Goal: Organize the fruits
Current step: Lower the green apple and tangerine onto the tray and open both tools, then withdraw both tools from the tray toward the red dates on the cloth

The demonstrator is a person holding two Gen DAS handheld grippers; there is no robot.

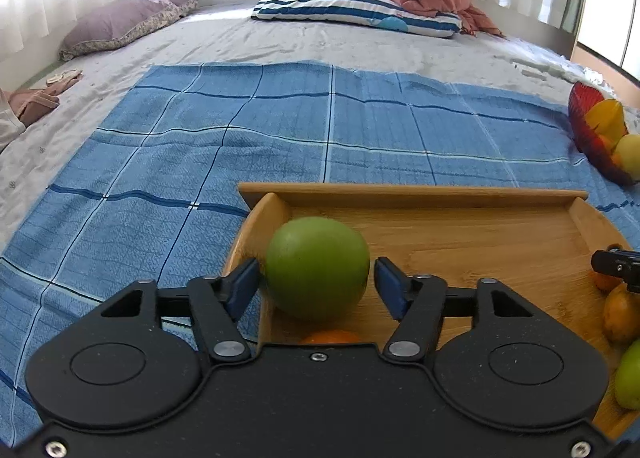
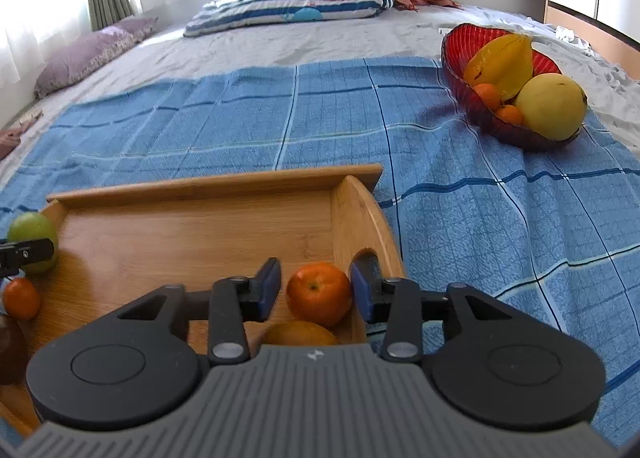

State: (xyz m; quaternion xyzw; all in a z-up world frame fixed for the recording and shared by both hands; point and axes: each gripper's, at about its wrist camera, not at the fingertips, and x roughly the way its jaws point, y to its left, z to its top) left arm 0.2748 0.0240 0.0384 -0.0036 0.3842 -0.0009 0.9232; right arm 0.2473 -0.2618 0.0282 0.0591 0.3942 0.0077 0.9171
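On the wooden tray [image 1: 460, 225], both tongs are spread around fruit; lift straight up, without bumping it.

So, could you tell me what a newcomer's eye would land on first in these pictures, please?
Most likely the big green apple, sitting at the left end of the wooden tray between the open left tongs. Next, the orange mandarin at the tray's right end, between the right tongs, whose pads stand just clear of it. Further right on the blue checked cloth, a red glass bowl holds a yellow starfruit and other fruit.
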